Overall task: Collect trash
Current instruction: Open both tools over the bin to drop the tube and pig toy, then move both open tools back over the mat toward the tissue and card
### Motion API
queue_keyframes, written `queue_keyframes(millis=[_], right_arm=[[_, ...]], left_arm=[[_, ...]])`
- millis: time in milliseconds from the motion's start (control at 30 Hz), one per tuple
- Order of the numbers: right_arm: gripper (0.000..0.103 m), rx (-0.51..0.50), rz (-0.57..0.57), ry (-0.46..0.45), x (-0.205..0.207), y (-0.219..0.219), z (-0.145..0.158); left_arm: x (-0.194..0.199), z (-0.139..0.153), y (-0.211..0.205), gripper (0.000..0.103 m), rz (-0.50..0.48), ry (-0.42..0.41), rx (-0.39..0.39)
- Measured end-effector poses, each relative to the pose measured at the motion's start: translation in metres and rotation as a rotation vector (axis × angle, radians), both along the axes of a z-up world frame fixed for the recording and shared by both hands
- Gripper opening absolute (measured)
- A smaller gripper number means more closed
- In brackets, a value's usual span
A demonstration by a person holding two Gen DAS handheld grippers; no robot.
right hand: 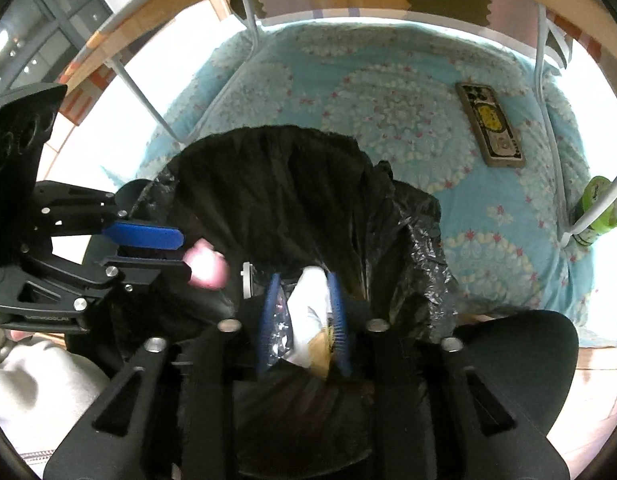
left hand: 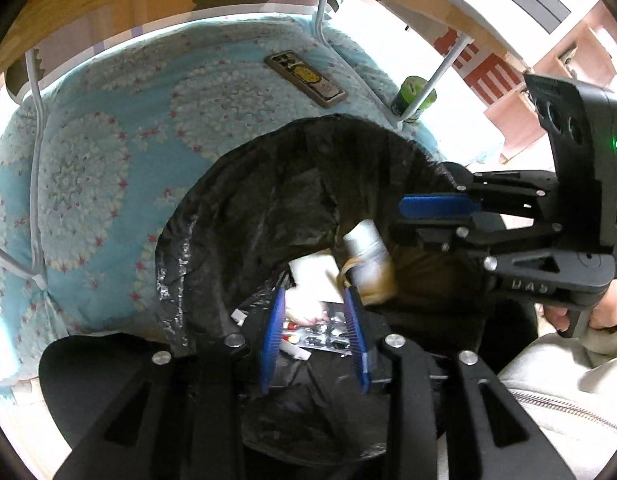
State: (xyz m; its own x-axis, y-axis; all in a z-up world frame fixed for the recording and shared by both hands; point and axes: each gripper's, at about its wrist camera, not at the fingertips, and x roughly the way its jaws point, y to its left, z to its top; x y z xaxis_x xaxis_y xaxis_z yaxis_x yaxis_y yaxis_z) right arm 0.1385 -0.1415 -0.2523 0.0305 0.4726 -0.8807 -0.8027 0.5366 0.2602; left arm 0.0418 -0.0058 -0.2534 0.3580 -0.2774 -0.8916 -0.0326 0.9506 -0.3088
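Note:
A black trash bag (left hand: pixel 276 184) (right hand: pixel 292 184) stands open below both grippers. My left gripper (left hand: pixel 314 296) (right hand: pixel 184 252) hangs over its mouth, open, with only the litter in the bag, a foil wrapper (left hand: pixel 328 332) and white scraps, showing between its blue pads. A blurred pink lump (right hand: pixel 208 264) is just off its tips. My right gripper (left hand: pixel 400 216) (right hand: pixel 304 280) reaches in from the side, also open. A crumpled white paper with brown stains (left hand: pixel 368 256) (right hand: pixel 308 316) is blurred just past its tips, loose over the bag.
The bag rests against a light blue flowered quilt (left hand: pixel 88 168) (right hand: pixel 408 128). On the quilt lie a phone (left hand: pixel 306 78) (right hand: pixel 490 124) and a green can (left hand: pixel 412 98) (right hand: pixel 598 210). White metal table legs (left hand: pixel 36 160) (right hand: pixel 142 92) stand around. A hand (left hand: pixel 580 316) and a grey zipped garment (left hand: pixel 568 384) are close at the right.

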Motion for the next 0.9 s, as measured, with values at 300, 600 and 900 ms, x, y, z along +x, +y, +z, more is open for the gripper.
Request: queue_keyframes(millis=[300,600,900], right_arm=[[0.032,0.046,0.001,-0.044,-0.003,-0.006,0.024],[0.033,0.129,0.000,-0.146,-0.001,-0.015,0.078],[0.033,0.200,0.001,-0.257,0.017,-0.013,0.130]], left_arm=[[-0.008,0.033,-0.007,0.046,-0.002,-0.071,0.040],[-0.016,0.094,-0.005,0.046,-0.006,-0.209,0.094],[-0.001,0.145,0.015,0.046,0.018,-0.328,0.145]])
